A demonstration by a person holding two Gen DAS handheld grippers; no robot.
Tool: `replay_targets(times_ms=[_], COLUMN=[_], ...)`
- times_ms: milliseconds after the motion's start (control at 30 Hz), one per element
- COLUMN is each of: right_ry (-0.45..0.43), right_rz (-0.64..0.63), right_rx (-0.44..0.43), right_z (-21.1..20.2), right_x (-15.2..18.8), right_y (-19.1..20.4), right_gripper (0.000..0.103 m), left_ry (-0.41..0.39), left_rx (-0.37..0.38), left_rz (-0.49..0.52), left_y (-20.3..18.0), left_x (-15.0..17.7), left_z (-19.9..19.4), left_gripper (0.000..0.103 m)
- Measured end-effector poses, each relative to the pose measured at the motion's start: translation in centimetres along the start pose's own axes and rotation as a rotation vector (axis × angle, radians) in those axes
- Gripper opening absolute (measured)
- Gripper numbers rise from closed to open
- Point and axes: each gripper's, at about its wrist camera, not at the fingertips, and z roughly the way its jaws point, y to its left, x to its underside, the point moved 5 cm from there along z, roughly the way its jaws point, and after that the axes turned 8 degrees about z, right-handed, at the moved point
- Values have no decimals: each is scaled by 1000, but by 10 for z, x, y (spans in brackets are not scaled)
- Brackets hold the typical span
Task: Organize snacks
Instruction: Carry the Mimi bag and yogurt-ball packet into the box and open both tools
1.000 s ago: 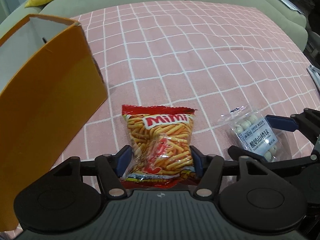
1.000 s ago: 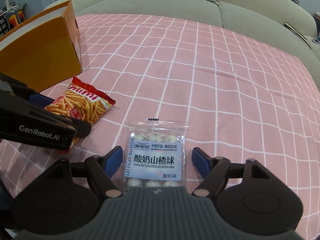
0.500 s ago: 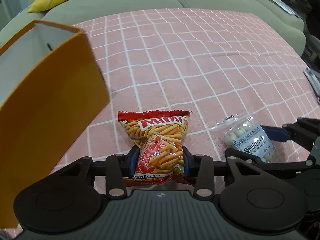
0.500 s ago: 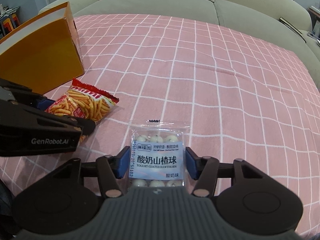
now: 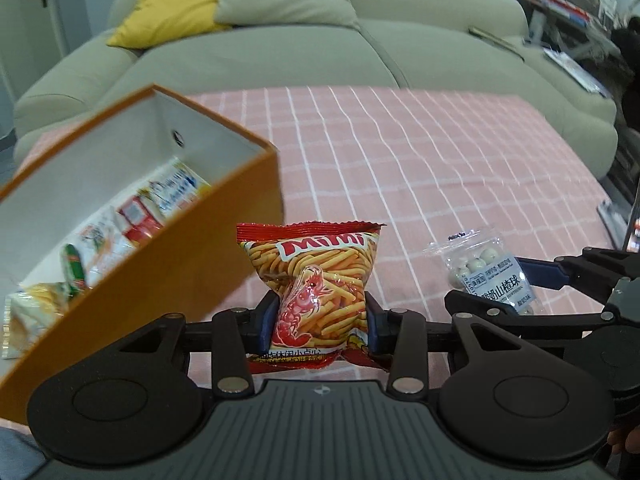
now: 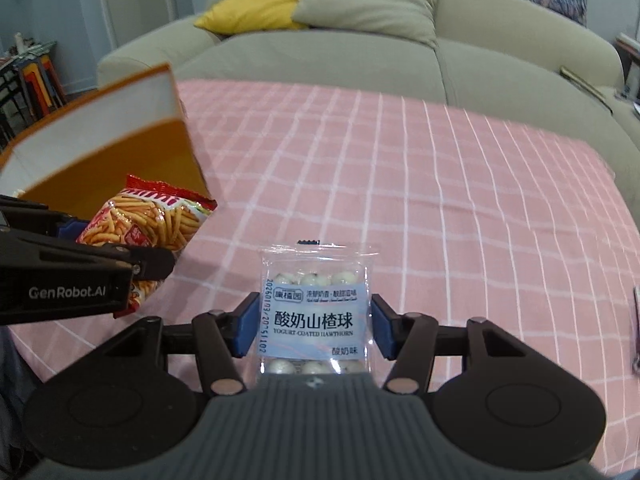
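Observation:
My left gripper (image 5: 318, 322) is shut on a red and orange Mimi snack bag (image 5: 316, 276), squeezed at its waist and lifted off the pink checked cloth (image 5: 400, 168). In the right wrist view the same Mimi bag (image 6: 148, 220) hangs at the left. My right gripper (image 6: 314, 328) is shut on a clear packet of white yogurt-coated hawthorn balls (image 6: 314, 312), also raised; that hawthorn packet (image 5: 484, 272) shows to the right in the left wrist view. An orange box (image 5: 132, 216) with white inside stands at the left, with several snack packets (image 5: 108, 232) in it.
A pale green sofa (image 5: 280, 52) with a yellow cushion (image 5: 176, 4) and a green cushion runs along the far edge of the cloth. Shelves and clutter (image 5: 576, 8) stand at the far right. The orange box (image 6: 100, 140) rises beside the left gripper.
Both grippers closed on their packets, which lay on the cloth, and then rose with them. The view now looks over the orange box's rim into its inside.

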Motion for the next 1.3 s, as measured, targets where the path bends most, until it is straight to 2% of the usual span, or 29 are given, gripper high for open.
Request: replay_targets(times_ms=[200,467,767,1000,1133,1300], right_ry=[-57,-126,-187,-190,-180,-125], right_rz=[-55,-177,-300,-400,-431,-466], right_rx=[-53,-146,-236,-252,-250,-231], right_z=[-16,-30,-29,1,23,60], right_x=[-22,-61,-104,-134,-148,-162], right_y=[27,78,146,199,219,235], right_gripper=[55,55,55,55,55,55], left_ry=[-54,-105,-113,-87,-44,29], left_rx=[-39,-92,-192,-262,-278,-284], left_rz=[-45,-109,-186,-276,-305,-319], left_y=[22,70,137,180,194,203], left_x=[-10,-20,-28,-32,-29,-21], left_z=[-32,-64,-78,-73,-55,-30], left_gripper=[46,46,46,47,47,47])
